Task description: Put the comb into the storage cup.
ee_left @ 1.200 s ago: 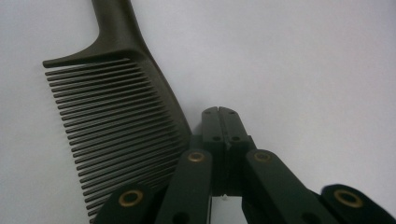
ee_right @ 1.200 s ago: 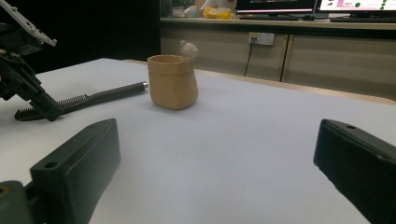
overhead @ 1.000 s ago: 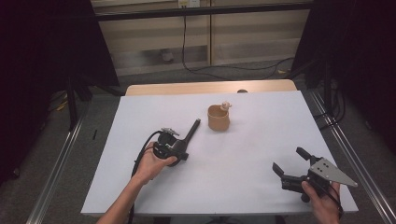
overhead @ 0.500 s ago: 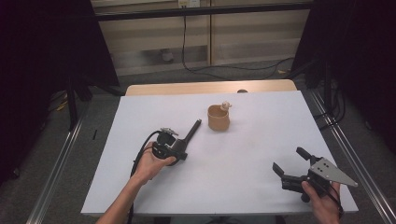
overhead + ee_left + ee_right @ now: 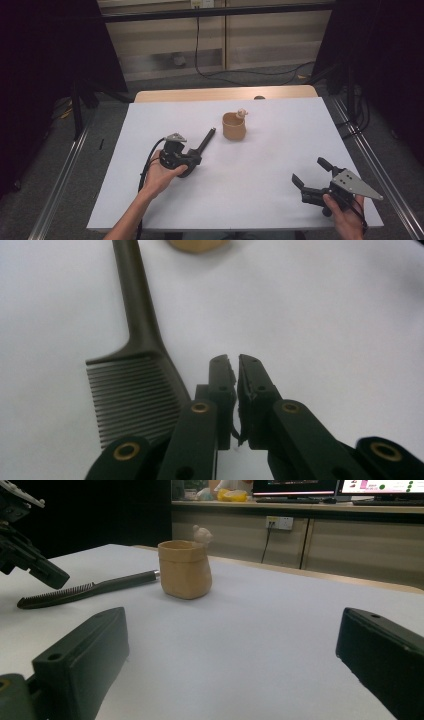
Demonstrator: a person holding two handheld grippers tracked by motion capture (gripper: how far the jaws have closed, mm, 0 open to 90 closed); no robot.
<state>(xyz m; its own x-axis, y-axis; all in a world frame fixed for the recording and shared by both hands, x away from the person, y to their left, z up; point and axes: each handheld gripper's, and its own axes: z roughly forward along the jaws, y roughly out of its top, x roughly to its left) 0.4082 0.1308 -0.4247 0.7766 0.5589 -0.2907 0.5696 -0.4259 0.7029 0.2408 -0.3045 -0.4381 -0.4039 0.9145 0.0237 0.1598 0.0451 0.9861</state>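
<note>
Seen from the high view, the white counter [image 5: 250, 165] carries a small tan pot [image 5: 233, 126] with a tiny figure on its rim, and a dark comb [image 5: 204, 142] lying flat with its handle aimed at the pot. The left tongs [image 5: 192, 161] sit low over the comb's toothed end, held in the person's left hand [image 5: 161, 175], and the right tongs [image 5: 311, 172] rest near the counter's front right corner, well apart from both things. Looking along the left gripper view, the comb [image 5: 131, 385] lies on the counter just beside the left tongs [image 5: 233, 360], not between them; the jaws stand almost pressed together with a thin slit showing and nothing pinched, having just eased apart a little. A bit of the pot [image 5: 196, 244] shows at the top edge beyond the comb's handle. From the right gripper view, the right tongs [image 5: 232, 630] are spread wide and empty, with the pot [image 5: 184, 569] upright ahead and the comb [image 5: 90, 591] flat on the counter, its handle tip near the pot or perhaps touching it; the angle is too low to be sure. Judging by this, the work is at its start: the comb is not yet gripped or lifted, and if it is meant for the pot, everything remains to be done.
</note>
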